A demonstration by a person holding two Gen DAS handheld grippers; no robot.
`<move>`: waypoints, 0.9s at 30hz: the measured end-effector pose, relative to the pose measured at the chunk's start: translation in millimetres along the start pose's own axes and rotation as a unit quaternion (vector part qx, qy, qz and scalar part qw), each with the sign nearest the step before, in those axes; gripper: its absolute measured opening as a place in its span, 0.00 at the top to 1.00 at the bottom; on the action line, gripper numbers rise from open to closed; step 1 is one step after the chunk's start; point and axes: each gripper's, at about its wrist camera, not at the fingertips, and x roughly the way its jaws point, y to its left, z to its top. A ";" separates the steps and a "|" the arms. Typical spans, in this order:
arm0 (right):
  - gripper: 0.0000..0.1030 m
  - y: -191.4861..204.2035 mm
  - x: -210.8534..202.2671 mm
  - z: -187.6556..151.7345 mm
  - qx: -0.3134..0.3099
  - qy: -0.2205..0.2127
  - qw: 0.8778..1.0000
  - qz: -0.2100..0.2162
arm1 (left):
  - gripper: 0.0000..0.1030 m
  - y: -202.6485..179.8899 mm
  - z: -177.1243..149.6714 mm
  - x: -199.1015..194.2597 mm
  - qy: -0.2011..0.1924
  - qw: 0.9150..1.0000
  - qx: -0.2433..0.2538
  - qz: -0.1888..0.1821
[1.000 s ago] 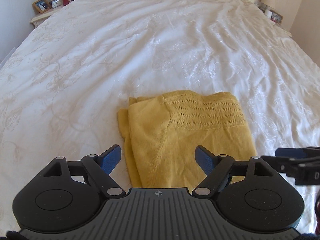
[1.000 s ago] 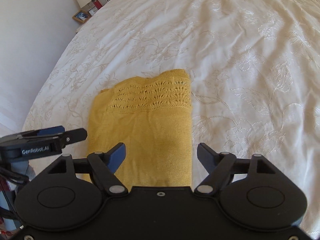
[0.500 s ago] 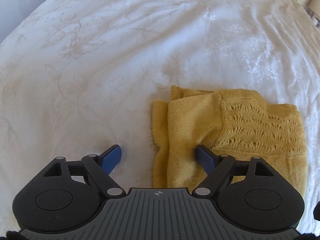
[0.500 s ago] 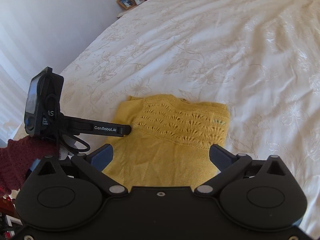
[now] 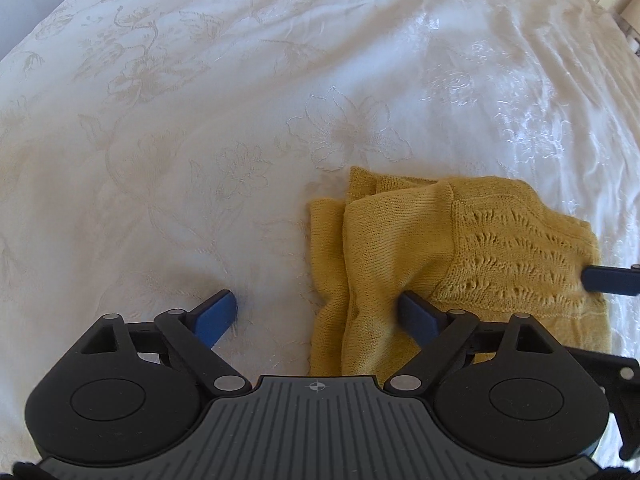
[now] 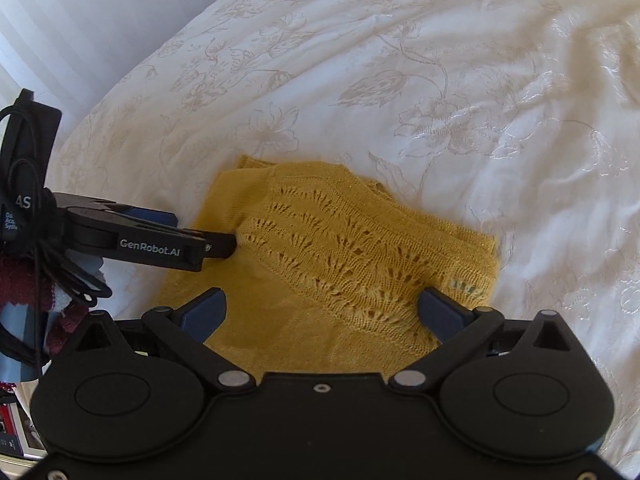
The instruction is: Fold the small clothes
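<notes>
A folded yellow knit garment (image 5: 460, 260) with a lace band lies on the white bedspread (image 5: 200, 120). It also shows in the right wrist view (image 6: 340, 256). My left gripper (image 5: 320, 316) is open and low over the garment's left edge, one finger on the sheet, the other on the knit. My right gripper (image 6: 320, 308) is open and low over the garment's near right side. The left gripper's finger (image 6: 192, 248) shows from the side at the garment's left edge. A right fingertip (image 5: 608, 278) shows over the garment's right edge.
The white embroidered bedspread (image 6: 440, 80) spreads on all sides of the garment. A white wall (image 6: 100, 20) stands past the bed's left edge. A dark red sleeve (image 6: 24, 284) and cables are at the far left of the right wrist view.
Both grippers have come down closer to the garment and tilted toward the bed. The left one shifted left over the garment's left edge. Both stayed open.
</notes>
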 end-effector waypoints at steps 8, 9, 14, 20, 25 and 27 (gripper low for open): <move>0.00 -12.0 -9.6 5.0 0.055 -0.028 0.998 -0.008 | 0.12 15.0 -0.2 -4.5 -0.003 0.999 -0.016 -0.048; 0.00 -13.3 -15.2 3.7 0.064 -0.038 0.997 -0.007 | 0.12 20.4 -1.2 -7.7 -0.003 0.998 -0.022 -0.063; 0.00 -28.9 -45.8 -10.4 0.119 -0.079 0.990 -0.001 | 0.12 40.3 -19.2 -33.9 -0.012 0.995 -0.035 -0.097; 0.00 -48.3 -58.6 -31.0 0.148 -0.071 0.986 0.010 | 0.11 43.4 -62.9 -50.9 0.022 0.990 -0.046 -0.132; 0.00 -57.0 -52.7 -43.1 0.155 -0.053 0.986 0.025 | 0.11 29.4 -97.6 -47.8 0.057 0.985 -0.044 -0.156; 0.00 -59.4 -49.4 -46.1 0.159 -0.049 0.985 0.036 | 0.11 24.5 -103.2 -42.2 0.066 0.983 -0.045 -0.166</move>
